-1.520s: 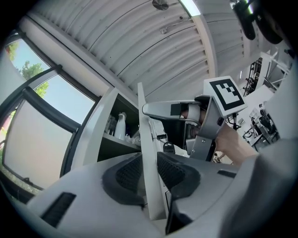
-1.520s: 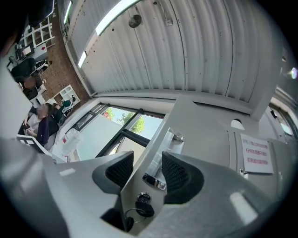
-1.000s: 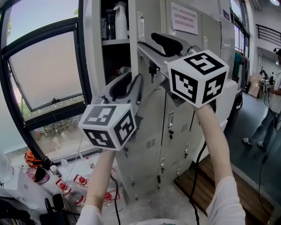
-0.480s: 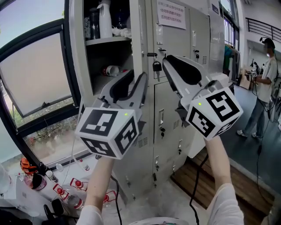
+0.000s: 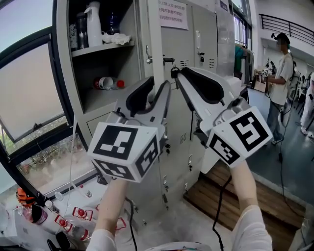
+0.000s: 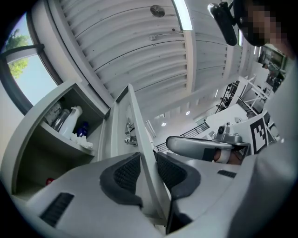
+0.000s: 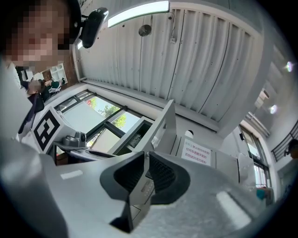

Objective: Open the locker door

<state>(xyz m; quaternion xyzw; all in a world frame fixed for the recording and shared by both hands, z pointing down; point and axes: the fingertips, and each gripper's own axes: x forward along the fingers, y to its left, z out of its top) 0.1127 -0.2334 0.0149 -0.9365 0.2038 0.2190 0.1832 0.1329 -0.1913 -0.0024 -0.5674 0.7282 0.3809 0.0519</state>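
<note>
The left claw [image 5: 158,84], nearest the camera, is grey moulded plastic with black ribbed pads, mounted ahead of a white cube with black square markers [image 5: 126,149]. It grips the free edge of the pale grey sheet-metal locker door [image 5: 156,29], with both pads bearing on the thin panel. Just beside it and higher, the right claw [image 5: 177,73], of the same build, has just been closing. The same door edge sits between its pads, which stand narrow and rest on the metal.

Door position: swung out from the cabinet and seen almost edge-on, with a small metal latch [image 5: 147,54] on its inner face.

The compartment behind the door is exposed:
- A flat grey metal shelf [image 5: 100,47] carries a white plastic spray bottle [image 5: 93,22].
- Below it, a clear bottle with a red cap [image 5: 105,83] lies on its side.

Status: opening appears essentially complete. At most, the swing remains to be widened and both claws released.

Farther right stand closed matte-grey locker doors [image 5: 203,29], one bearing a white paper notice [image 5: 172,13].
</note>
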